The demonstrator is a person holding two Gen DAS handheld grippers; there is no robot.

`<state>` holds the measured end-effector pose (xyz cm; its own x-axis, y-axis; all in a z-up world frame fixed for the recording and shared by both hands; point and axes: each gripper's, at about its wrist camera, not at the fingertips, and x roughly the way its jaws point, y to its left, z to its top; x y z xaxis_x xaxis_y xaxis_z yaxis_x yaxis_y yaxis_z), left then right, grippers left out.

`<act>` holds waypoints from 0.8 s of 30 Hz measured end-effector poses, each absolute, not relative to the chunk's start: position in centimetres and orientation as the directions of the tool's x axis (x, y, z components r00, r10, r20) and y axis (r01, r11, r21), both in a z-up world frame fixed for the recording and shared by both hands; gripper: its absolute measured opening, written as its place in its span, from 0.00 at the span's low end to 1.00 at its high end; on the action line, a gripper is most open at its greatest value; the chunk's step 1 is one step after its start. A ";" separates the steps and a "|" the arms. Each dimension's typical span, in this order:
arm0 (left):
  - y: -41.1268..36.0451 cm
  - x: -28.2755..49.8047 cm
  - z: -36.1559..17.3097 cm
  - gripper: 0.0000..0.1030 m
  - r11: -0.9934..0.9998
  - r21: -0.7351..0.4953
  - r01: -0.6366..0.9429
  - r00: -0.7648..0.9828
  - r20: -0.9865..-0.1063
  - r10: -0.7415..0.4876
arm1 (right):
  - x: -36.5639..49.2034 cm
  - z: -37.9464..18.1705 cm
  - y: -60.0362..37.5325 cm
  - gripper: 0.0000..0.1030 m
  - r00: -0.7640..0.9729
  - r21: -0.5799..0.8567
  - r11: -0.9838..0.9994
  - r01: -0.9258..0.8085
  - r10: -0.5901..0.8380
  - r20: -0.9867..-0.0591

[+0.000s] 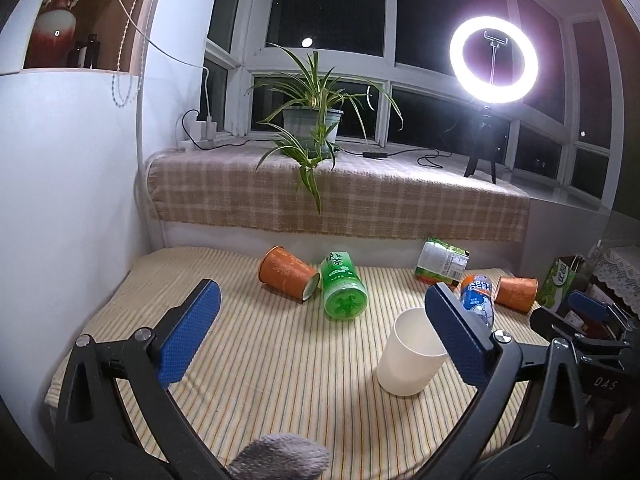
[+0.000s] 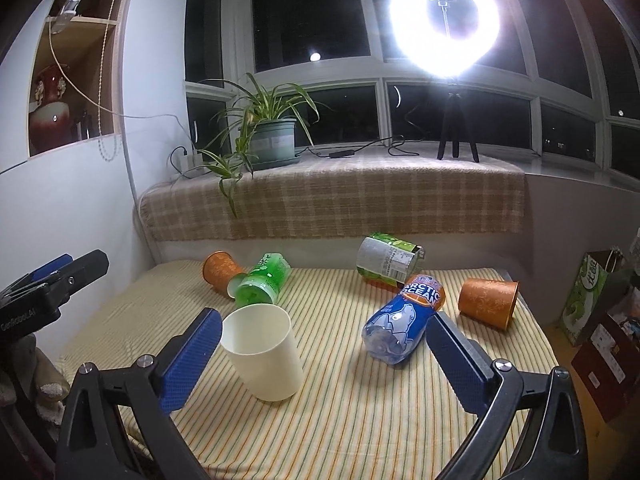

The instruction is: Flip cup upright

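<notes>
one white cup (image 2: 262, 350), two orange cups (image 2: 221, 269) (image 2: 488, 301), one green bottle (image 2: 262, 280), one blue bottle (image 2: 402, 318), one green-and-white carton (image 2: 388, 264), one potted plant (image 2: 272, 136), one ring light (image 2: 444, 26), two grippers (image 1: 322, 336) (image 2: 324, 356)

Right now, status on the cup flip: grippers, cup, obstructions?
Left gripper and right gripper open, empty. White cup stands mouth up between them. Orange cups lie tipped; blue bottle beside.
</notes>
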<state>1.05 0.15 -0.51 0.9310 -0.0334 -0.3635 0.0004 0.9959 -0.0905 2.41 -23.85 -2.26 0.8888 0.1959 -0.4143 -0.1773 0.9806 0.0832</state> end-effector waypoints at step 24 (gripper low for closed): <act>0.5 1.2 -0.2 1.00 0.996 -0.086 -0.019 0.933 -0.359 -0.014 | 2.9 -2.7 -24.4 1.00 0.884 0.100 0.981 -0.166 0.193 -0.426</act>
